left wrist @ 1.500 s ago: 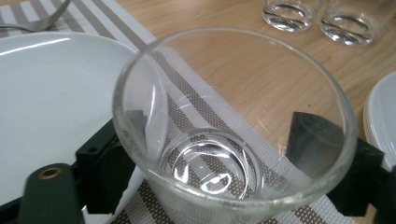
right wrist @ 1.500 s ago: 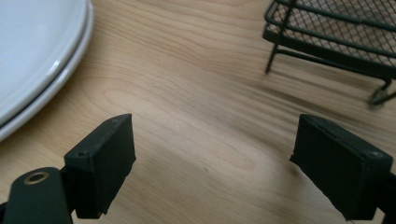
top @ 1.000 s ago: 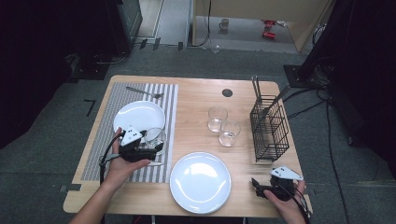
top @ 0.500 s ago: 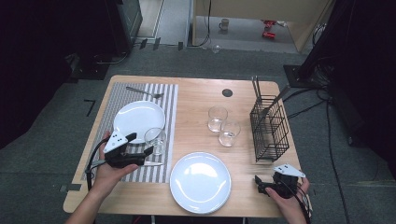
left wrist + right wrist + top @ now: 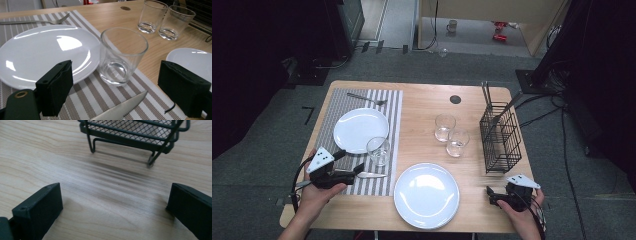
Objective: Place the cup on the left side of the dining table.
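A clear empty glass (image 5: 378, 150) stands upright on the striped placemat (image 5: 389, 107), just right of the white plate (image 5: 361, 130). My left gripper (image 5: 349, 161) is to the glass's left near the table's front edge, open and apart from it. In the left gripper view the glass (image 5: 121, 56) stands free ahead of the wide-spread jaws, with a knife blade (image 5: 122, 108) lying below it. My right gripper (image 5: 490, 196) rests low at the front right corner, open with bare wood between its fingers (image 5: 40, 207).
A second white plate (image 5: 427, 195) lies at the front middle. Two more glasses (image 5: 444, 127) (image 5: 458, 142) stand mid-table. A black wire basket (image 5: 501, 137) holding utensils is at the right, close ahead of the right gripper. A fork (image 5: 367, 100) lies at the placemat's far end.
My left gripper has drawn back to the left and toward the front edge, away from the glass, which now stands in plain view. The right gripper has stayed in place.
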